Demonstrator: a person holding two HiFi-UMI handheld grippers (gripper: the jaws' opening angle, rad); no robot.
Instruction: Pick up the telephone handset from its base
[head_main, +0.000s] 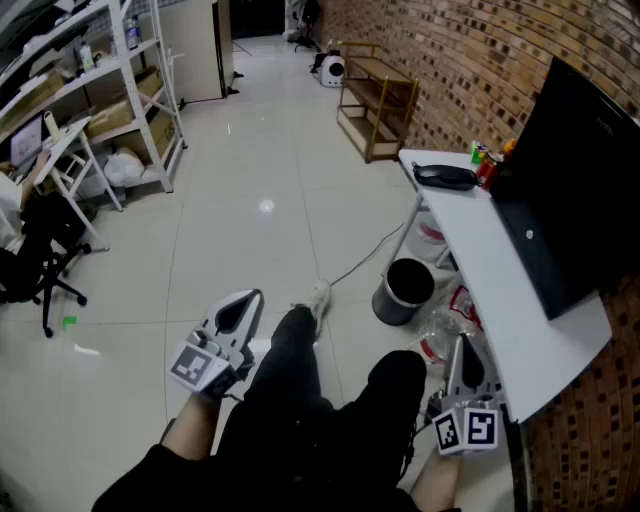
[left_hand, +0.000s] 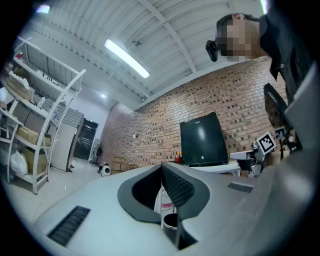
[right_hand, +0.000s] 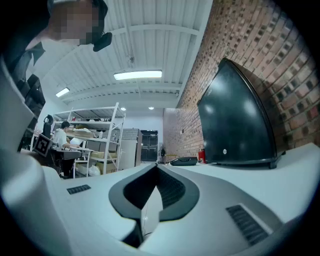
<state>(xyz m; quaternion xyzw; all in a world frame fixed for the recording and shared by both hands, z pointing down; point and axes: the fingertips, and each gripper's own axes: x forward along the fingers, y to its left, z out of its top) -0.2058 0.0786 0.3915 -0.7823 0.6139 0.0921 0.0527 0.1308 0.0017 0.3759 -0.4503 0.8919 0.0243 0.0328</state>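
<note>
Telephone handset (head_main: 445, 177) sits on its base at the far end of the white table (head_main: 500, 285), just beside the red cans (head_main: 488, 166) and well apart from both grippers. The left gripper (head_main: 243, 303) and right gripper (head_main: 459, 350) sit low by the person's legs, each with its jaws pressed together on nothing.

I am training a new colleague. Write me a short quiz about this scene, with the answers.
1. Where does the black telephone lie? A: on the floor. B: at the far end of the long white table. C: on a shelf.
2. True or false: the left gripper and the right gripper are both shut and empty.
3. What stands on the floor beside the table?
Key: 1 B. 2 True. 3 A round dark bin.
</note>
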